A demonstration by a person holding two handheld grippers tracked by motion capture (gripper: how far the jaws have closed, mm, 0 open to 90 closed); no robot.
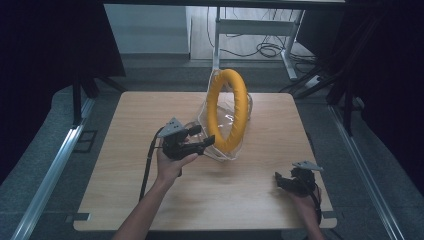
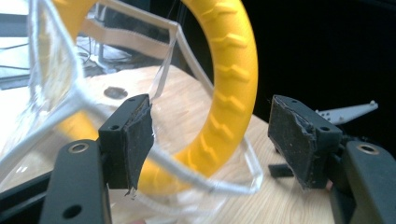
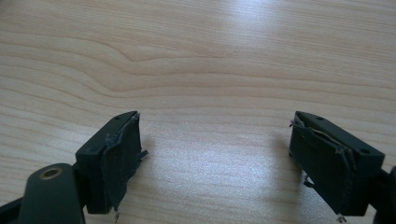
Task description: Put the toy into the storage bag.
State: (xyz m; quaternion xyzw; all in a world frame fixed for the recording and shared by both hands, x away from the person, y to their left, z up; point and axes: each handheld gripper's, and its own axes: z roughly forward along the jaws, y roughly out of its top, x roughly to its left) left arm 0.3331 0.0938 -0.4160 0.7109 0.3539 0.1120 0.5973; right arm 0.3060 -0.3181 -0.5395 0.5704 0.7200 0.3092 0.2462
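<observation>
While the yellow ring [image 1: 228, 111] stands upright on edge inside a clear plastic bag [image 1: 220, 117] at the middle of the wooden surface [image 1: 210, 200], the left gripper [image 1: 200, 137] reaches in from its near-left side with its fingers spread wide. In the high view the lower finger's tip seems to touch the ring's bottom curve, though contact cannot be told for certain. The left gripper view looks along those fingers [image 2: 135, 140]: the ring's ridged yellow band [image 2: 231, 93] rises in the gap between them, nearer the left pad, and the bag's white seams [image 2: 70, 100] cross in front of that pad. Neither pad is pressed onto the ring.

Well apart, near the surface's right front corner, the right gripper [image 1: 285, 181] lies low in the person's hand [image 1: 305, 202]. The right gripper view shows its two worn black pads [image 3: 119, 158] set wide apart over bare wood grain, holding nothing. The left gripper view also catches that far gripper's grey plate [image 2: 345, 112] beyond the ring.
</observation>
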